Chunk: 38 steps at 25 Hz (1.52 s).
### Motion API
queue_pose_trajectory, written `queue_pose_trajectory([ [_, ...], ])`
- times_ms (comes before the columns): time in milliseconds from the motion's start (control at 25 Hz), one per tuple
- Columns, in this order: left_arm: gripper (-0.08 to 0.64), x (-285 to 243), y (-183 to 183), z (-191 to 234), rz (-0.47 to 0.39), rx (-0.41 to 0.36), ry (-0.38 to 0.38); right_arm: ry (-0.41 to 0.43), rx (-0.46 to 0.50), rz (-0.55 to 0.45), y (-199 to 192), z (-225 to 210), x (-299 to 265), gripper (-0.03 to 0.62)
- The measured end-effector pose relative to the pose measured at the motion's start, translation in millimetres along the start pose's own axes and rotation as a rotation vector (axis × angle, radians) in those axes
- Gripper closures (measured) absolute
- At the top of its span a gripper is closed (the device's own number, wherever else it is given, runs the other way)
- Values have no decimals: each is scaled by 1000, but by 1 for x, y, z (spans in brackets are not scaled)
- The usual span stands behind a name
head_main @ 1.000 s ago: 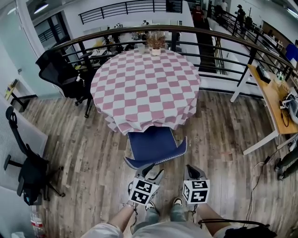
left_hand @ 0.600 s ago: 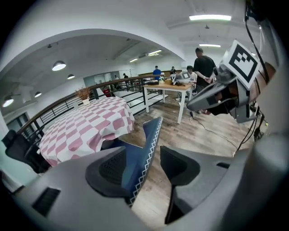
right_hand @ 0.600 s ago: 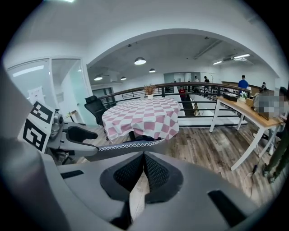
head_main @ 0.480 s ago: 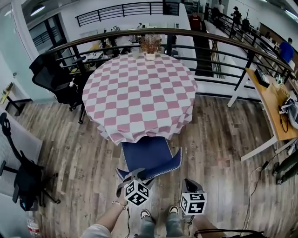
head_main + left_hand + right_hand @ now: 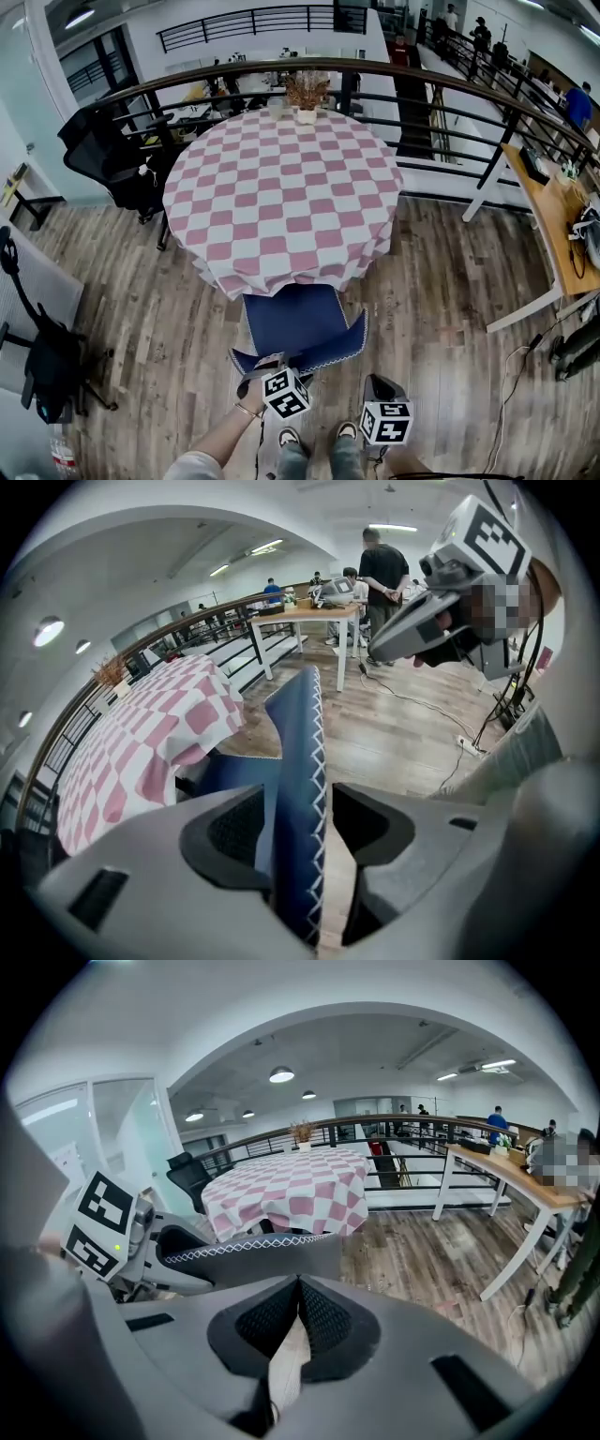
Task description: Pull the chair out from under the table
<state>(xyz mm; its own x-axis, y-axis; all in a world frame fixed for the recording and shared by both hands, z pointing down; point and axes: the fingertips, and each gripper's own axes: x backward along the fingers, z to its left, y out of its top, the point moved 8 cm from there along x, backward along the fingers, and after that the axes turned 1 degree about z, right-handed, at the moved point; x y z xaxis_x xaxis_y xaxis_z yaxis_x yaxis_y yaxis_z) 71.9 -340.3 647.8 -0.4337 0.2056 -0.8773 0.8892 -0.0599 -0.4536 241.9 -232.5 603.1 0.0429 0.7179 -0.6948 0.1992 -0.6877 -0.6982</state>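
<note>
Ceiling lamps (image 5: 282,1074) give bright, even light and soft shadows; fisheye distortion bends all edges, and the gripper views' corners go black.

Grey-brown wood plank flooring (image 5: 450,281) covers the room. A curved black railing with a dark handrail (image 5: 450,80) sweeps from ten o'clock round to two o'clock, and beyond it lies a lower open office level. At twelve o'clock a second black balcony rail (image 5: 253,19) runs along a white wall. Dark-framed glass doors (image 5: 94,61) stand at eleven o'clock, with a ceiling lamp (image 5: 80,17) lit above them. One black office chair (image 5: 103,155) sits at ten o'clock against the railing, another (image 5: 47,361) at eight o'clock. A wooden desk on white legs (image 5: 553,211) stands at three o'clock, and cables (image 5: 511,375) trail over the floor at four o'clock.
</note>
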Motion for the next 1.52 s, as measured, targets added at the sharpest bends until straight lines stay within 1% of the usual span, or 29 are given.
queue_pose_trajectory([
  [120,331,-4,-1,-3,54,-29,-19,5,3,7,-1,1,-3,574],
  [200,342,-9,-3,-7,97,-71,-8,5,0,12,-2,0,-5,574],
  [280,405,-12,-4,-7,112,-98,23,5,-2,13,-2,0,-6,574],
  [320,407,-12,-4,-7,112,-101,28,5,-1,12,-2,0,-7,574],
  [400,413,-12,-3,-5,111,-89,15,6,0,12,-2,0,-9,574],
  [520,424,-11,-1,-4,115,-66,-26,6,0,9,-1,-1,-7,574],
  [680,439,-10,-2,-4,122,-58,-53,7,-4,3,3,-1,0,574],
  [840,456,-11,-2,-4,132,-17,-110,14,6,-6,8,0,9,574],
  [1040,463,-10,-6,-12,113,11,-167,15,33,-37,18,1,21,574],
  [1240,466,-9,-9,-26,107,11,-190,6,28,-45,19,-2,30,574],
  [1520,468,0,-16,-42,105,22,-206,16,23,-46,20,3,36,574],
])
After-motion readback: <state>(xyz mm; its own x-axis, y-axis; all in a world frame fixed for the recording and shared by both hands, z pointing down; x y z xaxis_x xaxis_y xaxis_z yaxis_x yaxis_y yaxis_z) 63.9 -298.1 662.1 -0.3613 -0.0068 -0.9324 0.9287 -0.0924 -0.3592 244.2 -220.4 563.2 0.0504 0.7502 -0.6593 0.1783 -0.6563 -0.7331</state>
